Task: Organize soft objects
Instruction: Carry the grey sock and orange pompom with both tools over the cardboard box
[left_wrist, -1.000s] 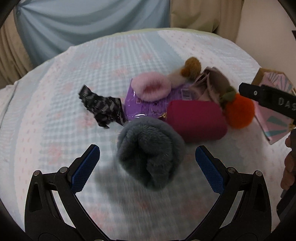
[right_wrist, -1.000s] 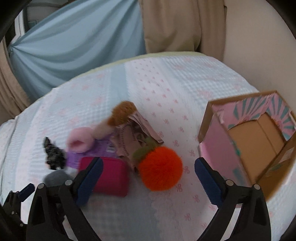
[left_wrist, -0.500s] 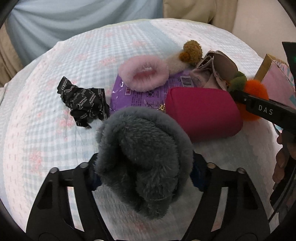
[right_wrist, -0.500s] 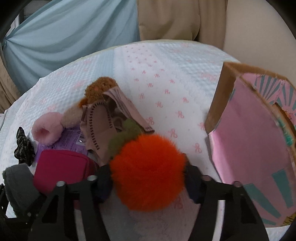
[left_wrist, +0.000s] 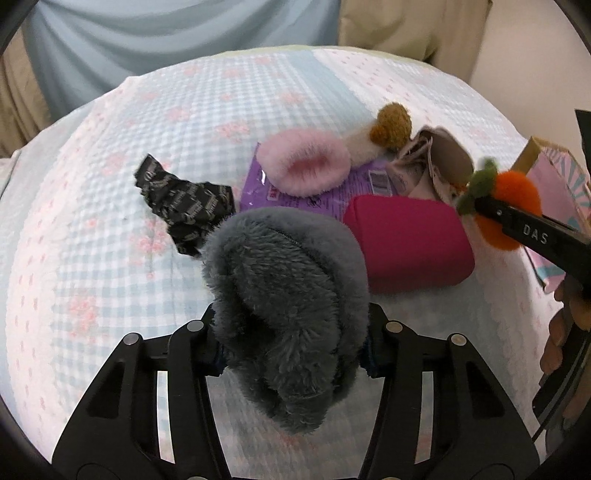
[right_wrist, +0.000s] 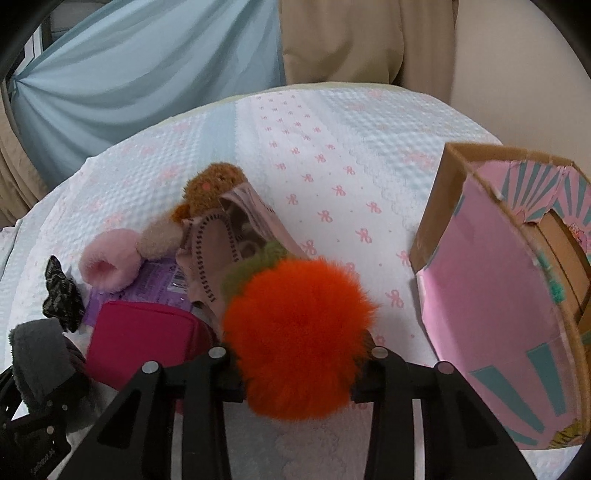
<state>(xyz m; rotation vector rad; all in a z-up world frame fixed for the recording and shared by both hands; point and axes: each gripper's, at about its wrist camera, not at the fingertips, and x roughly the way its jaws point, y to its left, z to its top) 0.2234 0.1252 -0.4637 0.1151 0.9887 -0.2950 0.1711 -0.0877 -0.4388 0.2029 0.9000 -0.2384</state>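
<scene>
My left gripper (left_wrist: 291, 350) is shut on a grey fluffy plush (left_wrist: 284, 295) and holds it above the bed. My right gripper (right_wrist: 299, 358) is shut on an orange fluffy pompom with a green top (right_wrist: 299, 332); it also shows in the left wrist view (left_wrist: 517, 195). On the bed lie a magenta pouch (left_wrist: 402, 243), a pink fluffy ring (left_wrist: 303, 166), a brown plush (left_wrist: 393, 122), a beige fabric piece (right_wrist: 229, 247), a purple packet (left_wrist: 332, 192) and a black patterned cloth (left_wrist: 184, 199). A pink open box (right_wrist: 498, 295) stands to the right of the pompom.
The bedspread (left_wrist: 129, 184) is pale blue and white with pink bows. A blue curtain (right_wrist: 147, 74) and beige curtains (right_wrist: 369, 40) hang behind the bed. The person's hand (left_wrist: 565, 332) shows at the right edge of the left wrist view.
Both grippers closed from wide open, the left on the grey plush and the right on the orange pompom. Both objects now sit a little higher, lifted off the bed.
</scene>
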